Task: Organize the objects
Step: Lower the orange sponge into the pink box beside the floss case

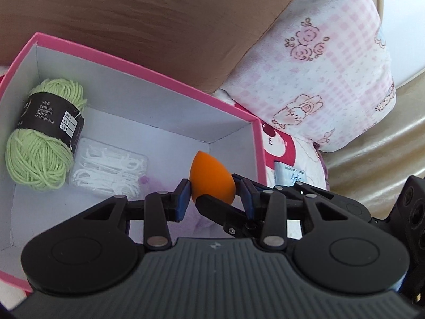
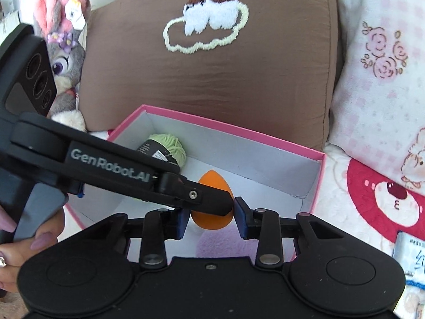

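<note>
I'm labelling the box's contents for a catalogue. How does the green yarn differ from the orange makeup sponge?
The green yarn is a fuzzy wound skein, while the orange makeup sponge is a smooth teardrop. The yarn wears a black printed label; the sponge is bare. The yarn lies on its side by the far wall, and the sponge stands point-up between the left gripper fingers. The yarn looks clearly bulkier. Both are inside the pink box.

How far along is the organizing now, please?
Done: the green yarn ball with black label and the clear pack of white floss picks lie in the pink-rimmed cardboard box. In hand: the orange egg-shaped sponge sits between the left tongs and right tongs; which grips is unclear. Left: a white packet outside the box.
</note>
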`<state>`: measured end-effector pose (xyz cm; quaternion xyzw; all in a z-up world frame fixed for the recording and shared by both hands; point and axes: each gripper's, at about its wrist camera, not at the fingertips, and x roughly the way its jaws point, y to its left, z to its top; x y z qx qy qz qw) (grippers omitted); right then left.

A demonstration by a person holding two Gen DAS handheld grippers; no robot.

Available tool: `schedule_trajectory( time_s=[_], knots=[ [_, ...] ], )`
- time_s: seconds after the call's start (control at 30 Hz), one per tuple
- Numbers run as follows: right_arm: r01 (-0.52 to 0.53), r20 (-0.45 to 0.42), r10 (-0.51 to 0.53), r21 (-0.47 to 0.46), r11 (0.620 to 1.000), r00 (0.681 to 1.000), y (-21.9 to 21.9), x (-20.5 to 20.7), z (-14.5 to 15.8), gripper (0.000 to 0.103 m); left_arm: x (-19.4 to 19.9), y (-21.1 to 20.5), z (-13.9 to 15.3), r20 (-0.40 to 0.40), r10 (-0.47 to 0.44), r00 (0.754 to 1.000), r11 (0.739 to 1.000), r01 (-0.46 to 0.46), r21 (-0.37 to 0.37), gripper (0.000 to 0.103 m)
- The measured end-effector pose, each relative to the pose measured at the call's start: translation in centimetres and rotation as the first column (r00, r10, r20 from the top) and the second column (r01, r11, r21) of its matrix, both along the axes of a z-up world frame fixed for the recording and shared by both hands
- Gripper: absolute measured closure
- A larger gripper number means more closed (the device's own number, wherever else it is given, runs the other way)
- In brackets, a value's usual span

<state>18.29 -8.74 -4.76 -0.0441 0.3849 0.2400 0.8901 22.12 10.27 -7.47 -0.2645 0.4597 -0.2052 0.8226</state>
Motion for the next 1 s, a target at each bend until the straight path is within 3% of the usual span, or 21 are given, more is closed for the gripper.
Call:
schedule_trajectory(
  time_s=[0.2, 0.57, 0.67, 1.0],
  knots=[
    [-0.013, 0.016, 0.015, -0.069, 0.998, 1.000, 1.1, 0.8, -1.5, 0.063, 0.6, -0.2, -1.5, 0.014, 0.015, 1.000, 1.000, -0.015, 0.025, 0.065],
    [-0.010, 0.048, 0.021, -0.212, 0.977, 0.999, 3.0, 1.8, -3.6, 0.063, 1.0, -0.1, -3.5, -0.007, 0.041, 0.999, 0.999, -0.041, -0.008, 0.065],
    [-0.021, 0.043, 0.030, -0.199, 0.980, 0.999, 2.9, 2.1, -4.0, 0.063, 1.0, -0.4, -3.6, -0.001, 0.039, 0.999, 0.999, -0.039, 0.030, 0.065],
    [0.005, 0.014, -0.002, -0.208, 0.978, 1.000, 2.4, 3.1, -4.5, 0.062, 1.5, -0.1, -4.6, -0.017, 0.047, 0.999, 0.999, -0.046, 0.011, 0.066]
  ],
)
